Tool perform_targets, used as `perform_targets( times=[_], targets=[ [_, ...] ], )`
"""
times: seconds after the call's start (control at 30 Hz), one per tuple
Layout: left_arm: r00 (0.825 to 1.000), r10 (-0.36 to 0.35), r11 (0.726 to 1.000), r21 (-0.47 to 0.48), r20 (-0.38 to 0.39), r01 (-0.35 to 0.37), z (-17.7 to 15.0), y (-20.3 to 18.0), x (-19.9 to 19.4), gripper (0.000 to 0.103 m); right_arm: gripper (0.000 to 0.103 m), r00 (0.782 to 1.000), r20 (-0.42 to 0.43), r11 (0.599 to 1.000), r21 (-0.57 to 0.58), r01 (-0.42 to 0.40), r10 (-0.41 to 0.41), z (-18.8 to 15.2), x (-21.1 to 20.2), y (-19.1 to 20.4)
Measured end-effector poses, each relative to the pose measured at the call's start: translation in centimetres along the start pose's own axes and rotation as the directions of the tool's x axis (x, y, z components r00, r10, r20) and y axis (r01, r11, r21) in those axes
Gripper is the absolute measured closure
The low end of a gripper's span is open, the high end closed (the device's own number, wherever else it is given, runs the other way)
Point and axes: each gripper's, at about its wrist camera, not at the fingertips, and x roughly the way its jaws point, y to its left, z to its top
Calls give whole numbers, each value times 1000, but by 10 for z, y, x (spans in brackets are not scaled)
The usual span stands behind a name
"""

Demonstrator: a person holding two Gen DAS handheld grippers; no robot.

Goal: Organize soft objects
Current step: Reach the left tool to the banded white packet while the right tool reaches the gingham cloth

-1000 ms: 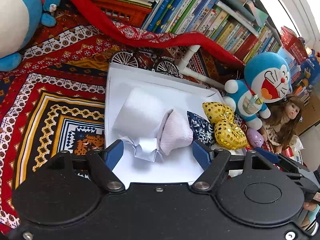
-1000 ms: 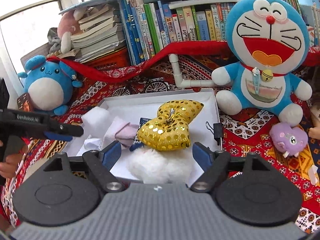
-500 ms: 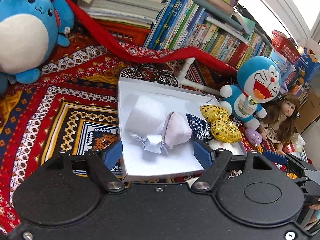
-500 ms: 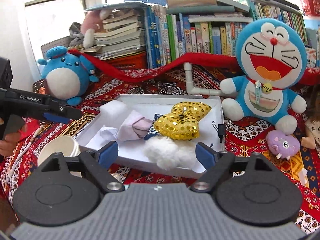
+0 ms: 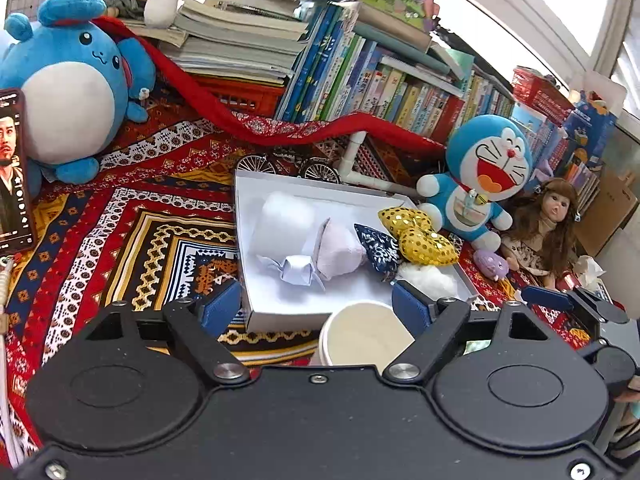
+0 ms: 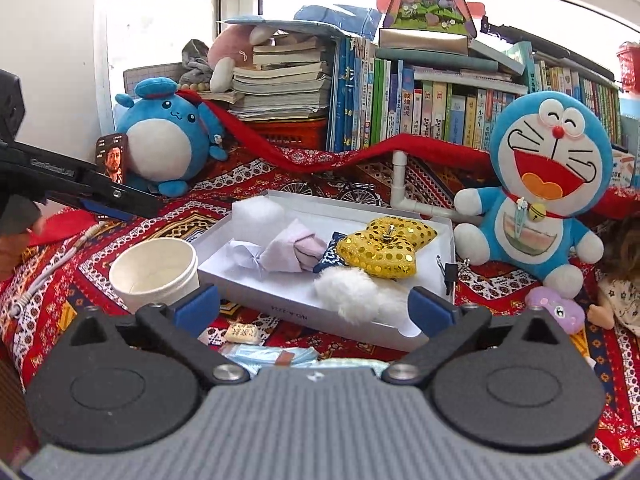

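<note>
A white shallow box lies on the patterned cloth. It holds a white cotton wad, a folded paper piece, a pale pink cloth, a dark blue patterned pouch, a gold sequin bow and a white fluffy ball. My left gripper is open and empty, above the near edge of the box. My right gripper is open and empty, in front of the box.
A white paper cup stands by the box. A Doraemon plush, a doll, a small purple toy, a blue round plush, a phone and books surround it.
Both grippers have pulled back and up from the box. The whole box, the paper cup and more of the cloth have come into view.
</note>
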Motion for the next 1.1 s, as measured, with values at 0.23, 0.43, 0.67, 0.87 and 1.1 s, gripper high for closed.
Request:
perform_targets(
  times=[0.23,0.43,0.67,0.87,1.1],
  targets=[
    [996,41,997,63,78,-46,-26,-7,-24,17,0,1000,7,999,-37,29,-28,-13,-4,4],
    [995,51,995,80,91,-58,-45,-5,-36,15,0,999,17,998,-41,42,-42,-21,-7,6],
    [993,82,992,89,90,-90,-66,1,-41,14,0,999,1,995,-90,47,-47,-33,-7,14],
    [994,88,989,112,67,-96,-85,0,-39,13,0,998,1,989,-139,55,-56,-42,-6,23],
    [994,108,982,154,20,-110,-103,-3,-25,13,0,996,-2,978,-193,85,-87,-51,-2,31]
  ],
)
